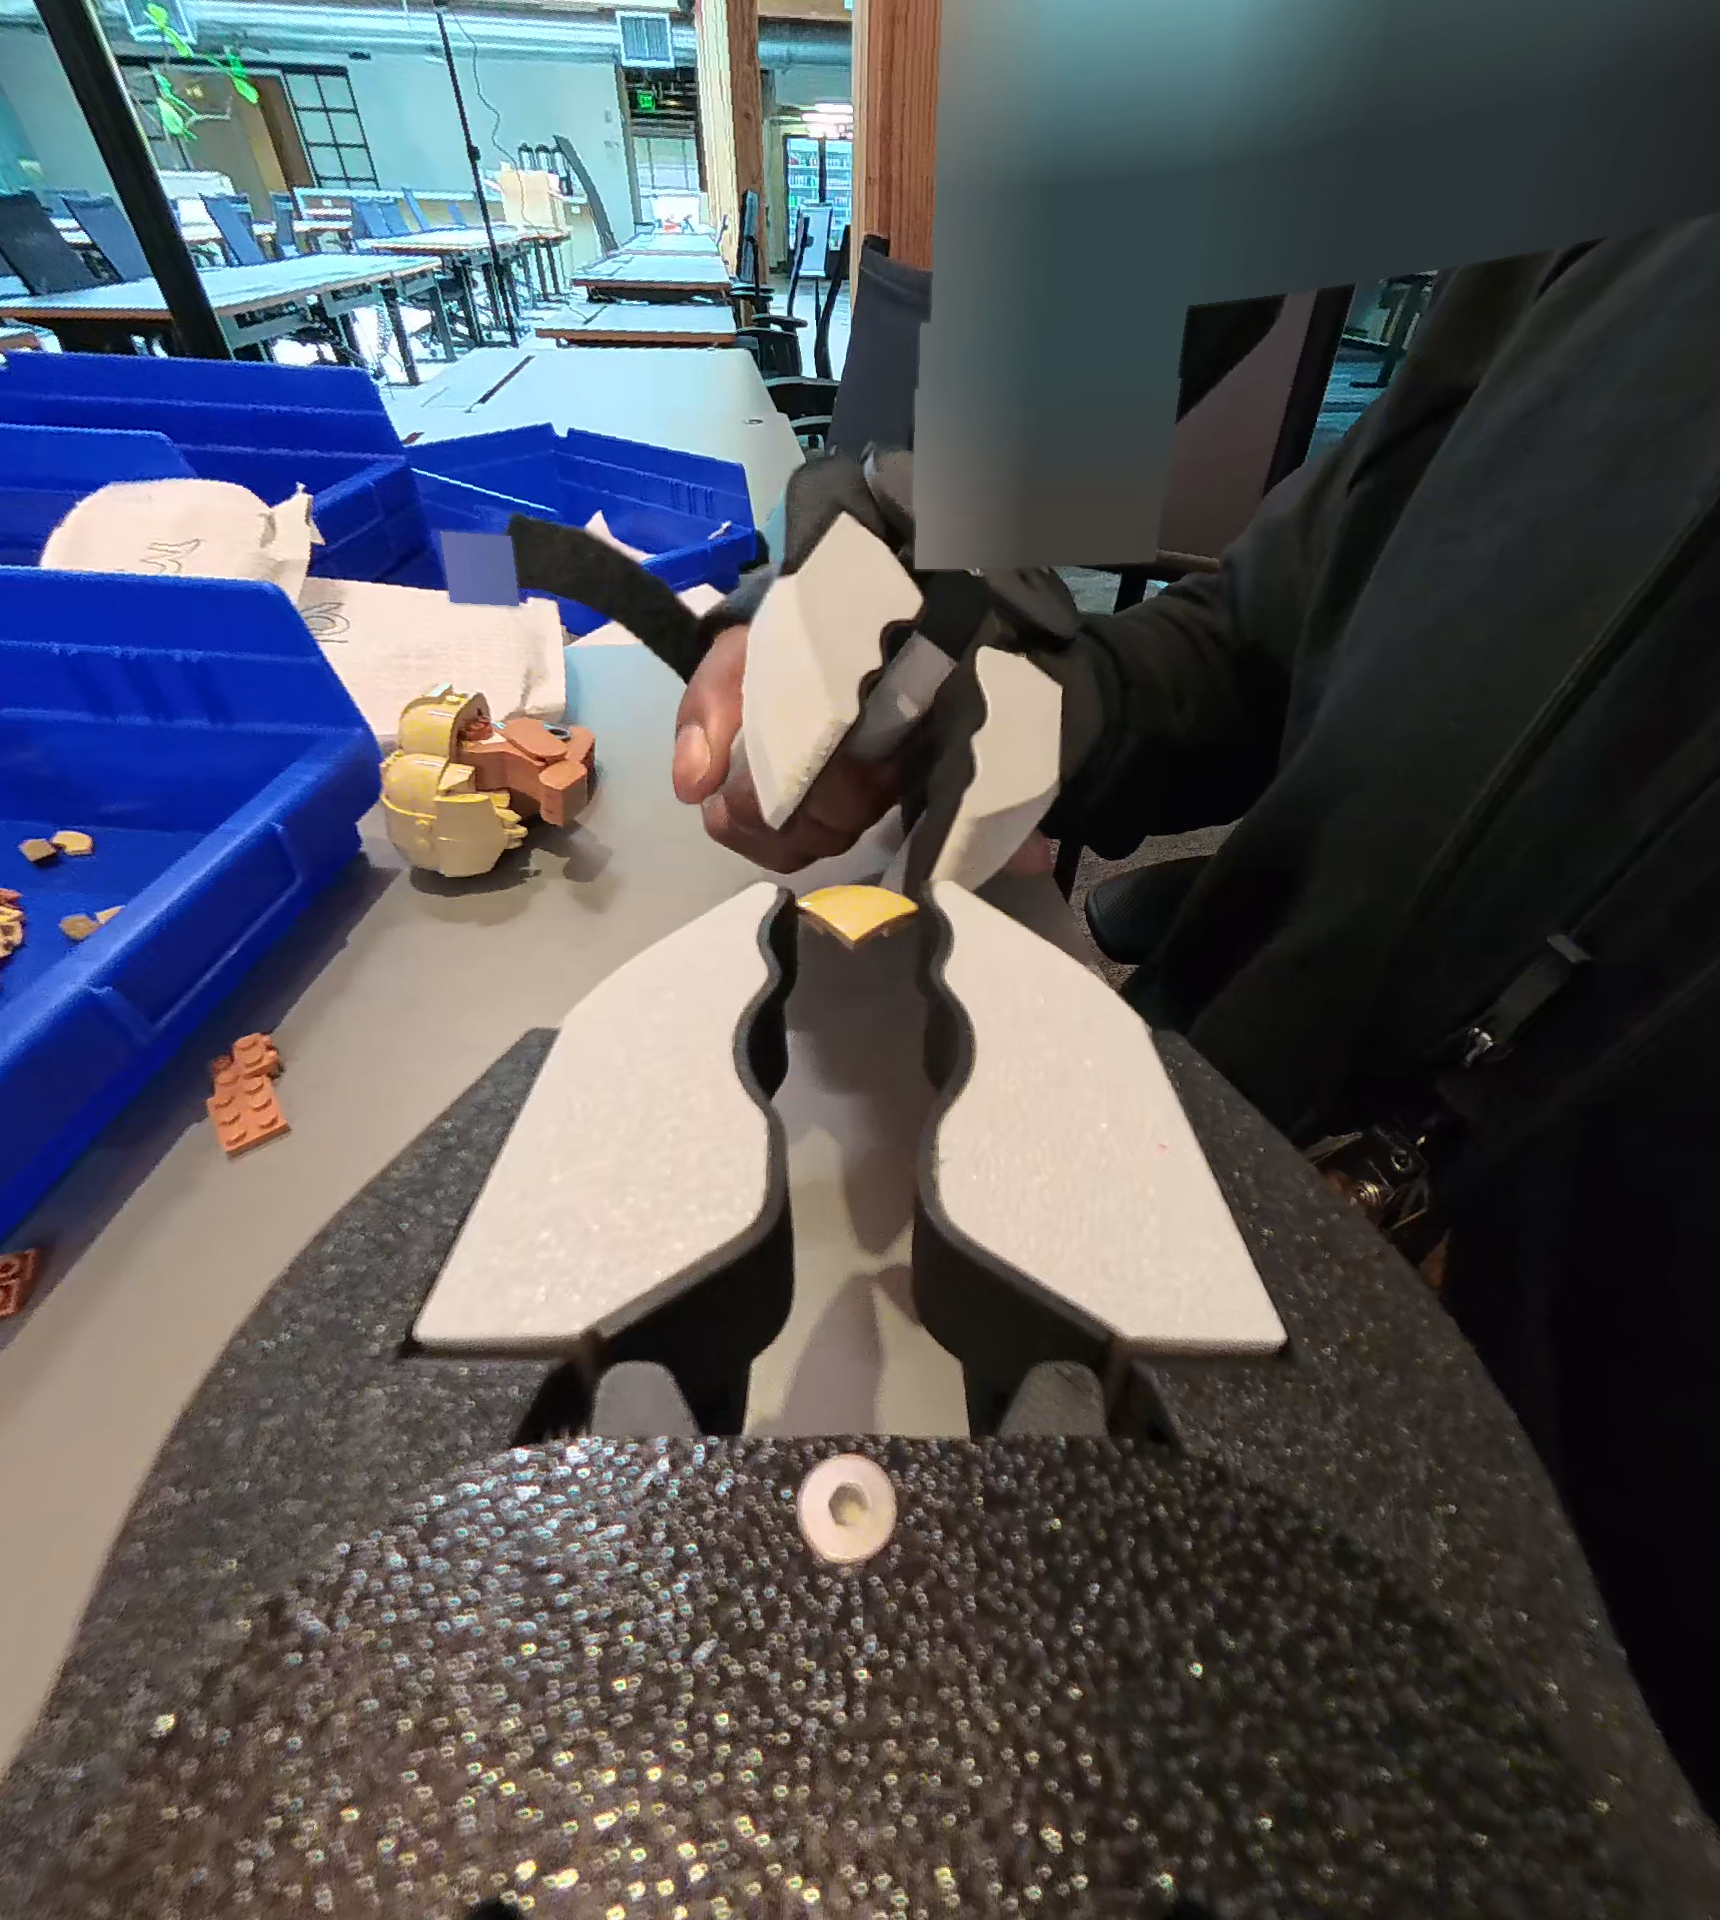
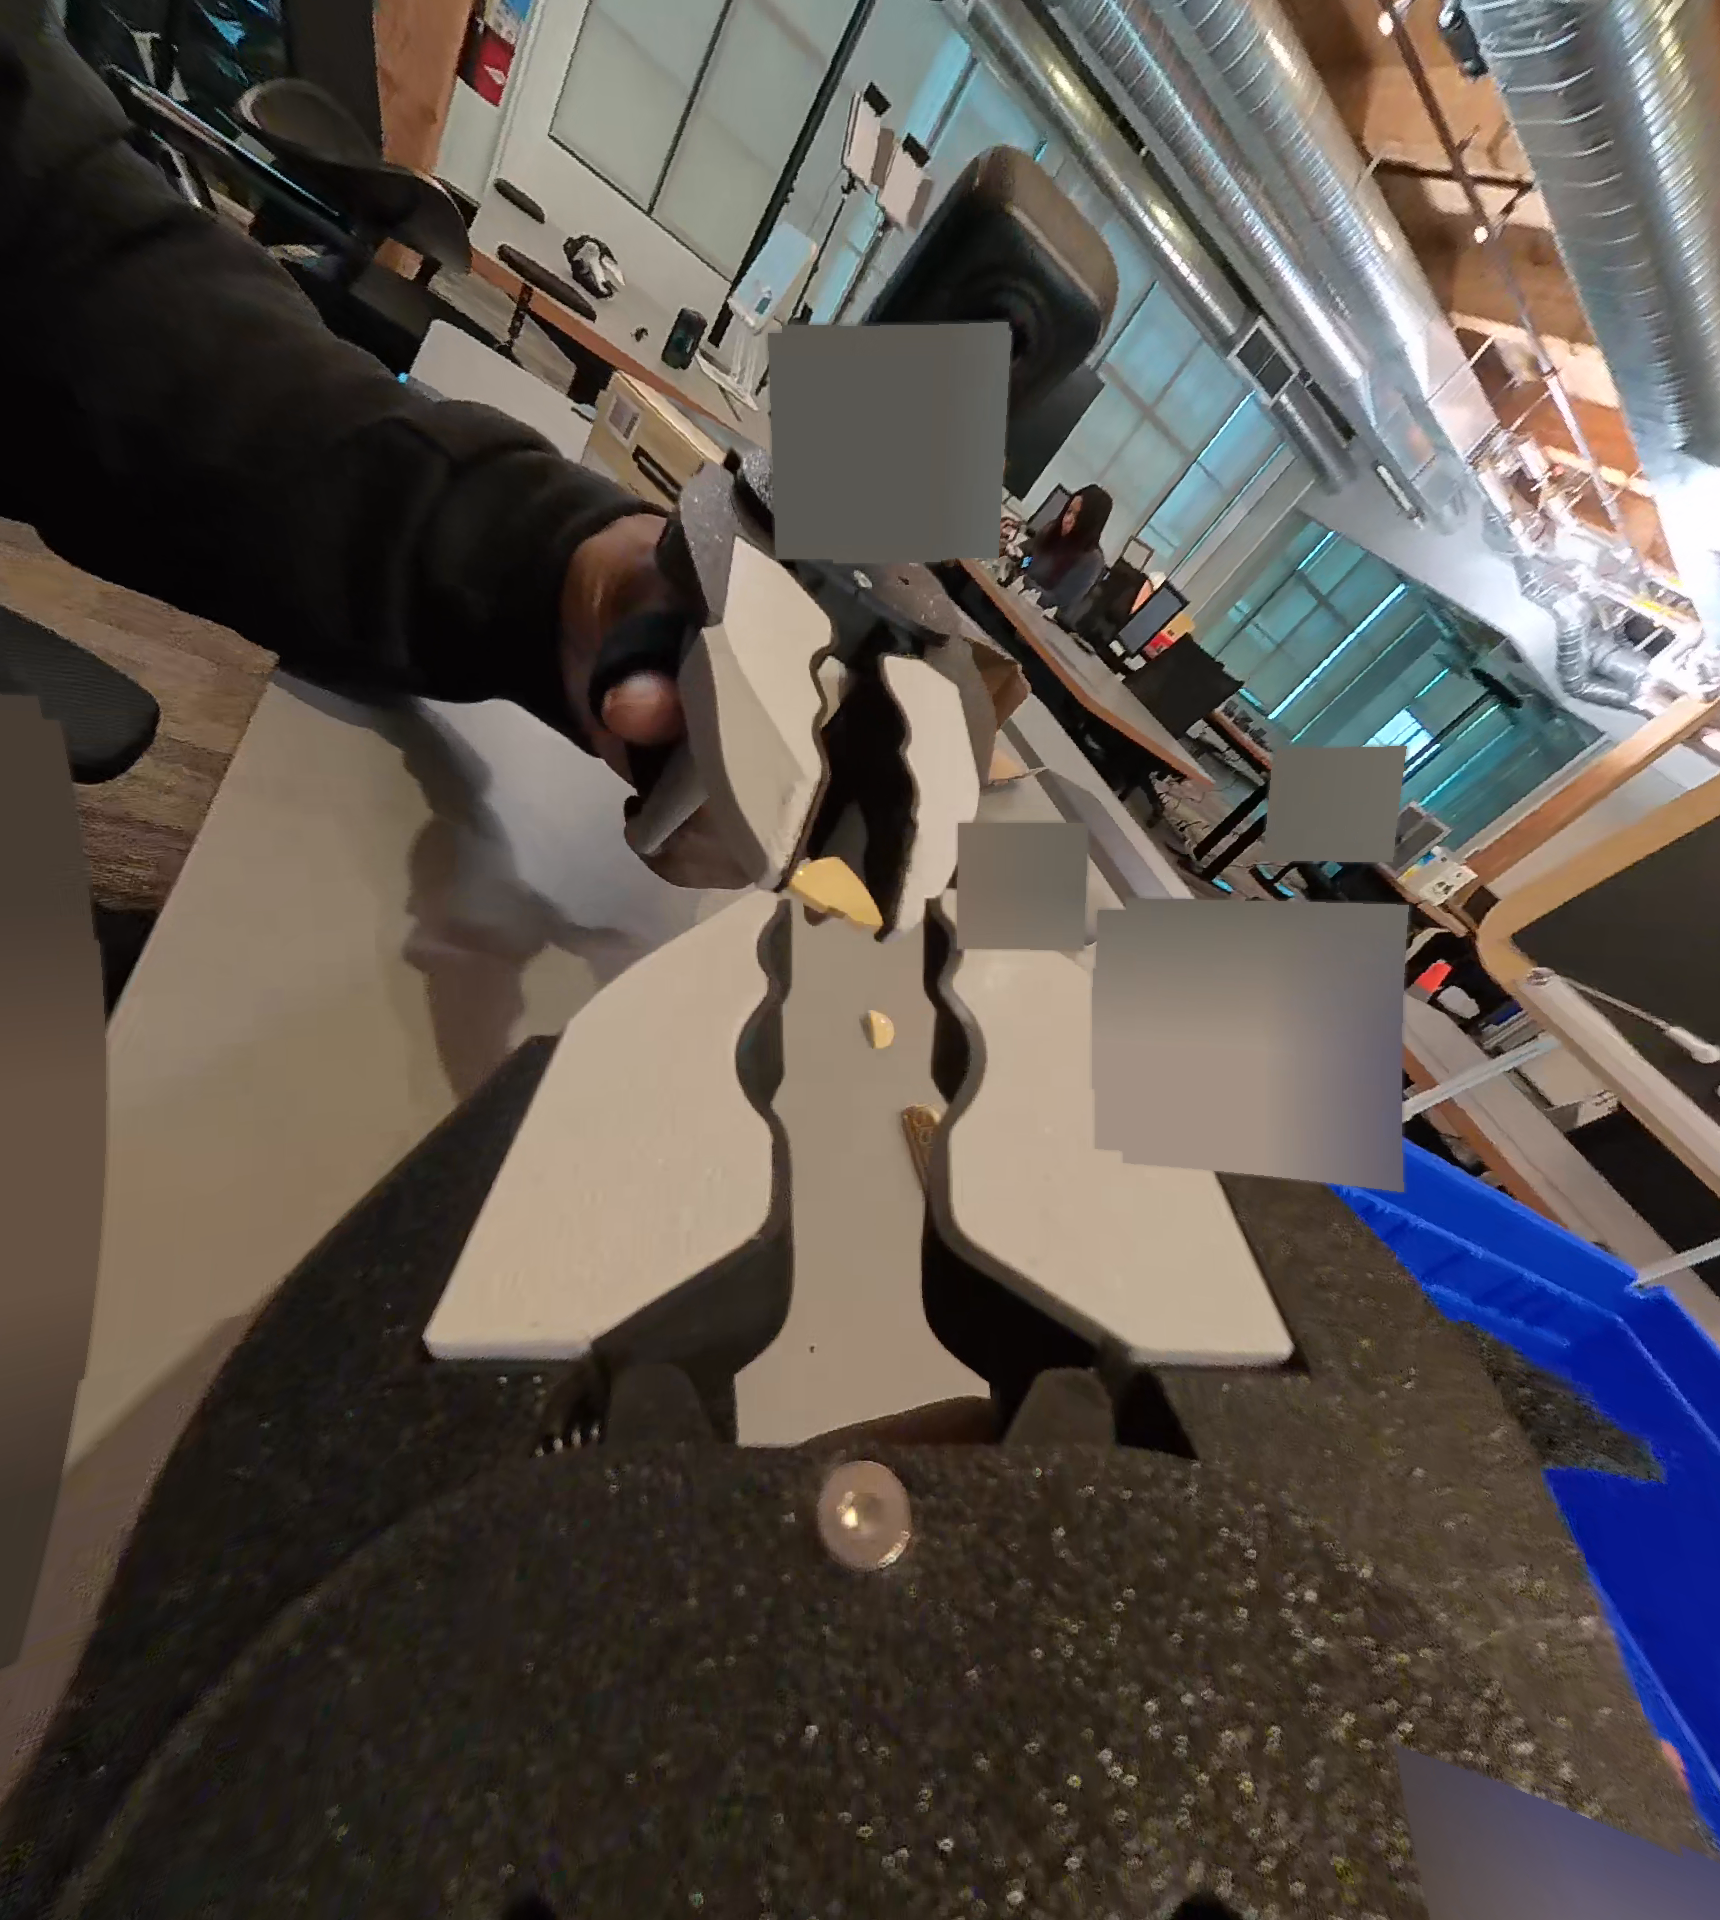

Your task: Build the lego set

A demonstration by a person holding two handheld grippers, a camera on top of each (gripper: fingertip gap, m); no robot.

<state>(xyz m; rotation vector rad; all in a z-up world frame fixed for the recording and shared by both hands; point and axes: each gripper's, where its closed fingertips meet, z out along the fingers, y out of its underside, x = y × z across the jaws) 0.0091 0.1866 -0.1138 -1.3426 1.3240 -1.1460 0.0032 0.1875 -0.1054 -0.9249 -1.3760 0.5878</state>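
Observation:
My left gripper (image 1: 861,902) is shut on a small tan curved lego piece (image 1: 856,914), pinched at the fingertips above the grey table. In the right wrist view the left gripper (image 2: 840,899) comes in from above with the same tan piece (image 2: 835,891). My right gripper (image 2: 858,914) is open, its tips right at the piece with nothing between them. In the left wrist view it (image 1: 903,883) points down onto the piece, tip to tip. A partly built tan and brown model (image 1: 482,779) lies on the table to the left.
Blue bins (image 1: 160,935) at the left hold several loose tan and brown pieces. Brown plates (image 1: 248,1101) lie beside them. White paper bags (image 1: 440,644) sit behind the model. Two small pieces (image 2: 877,1029) lie on the table under my right gripper. Another blue bin (image 2: 1562,1403) stands at the right.

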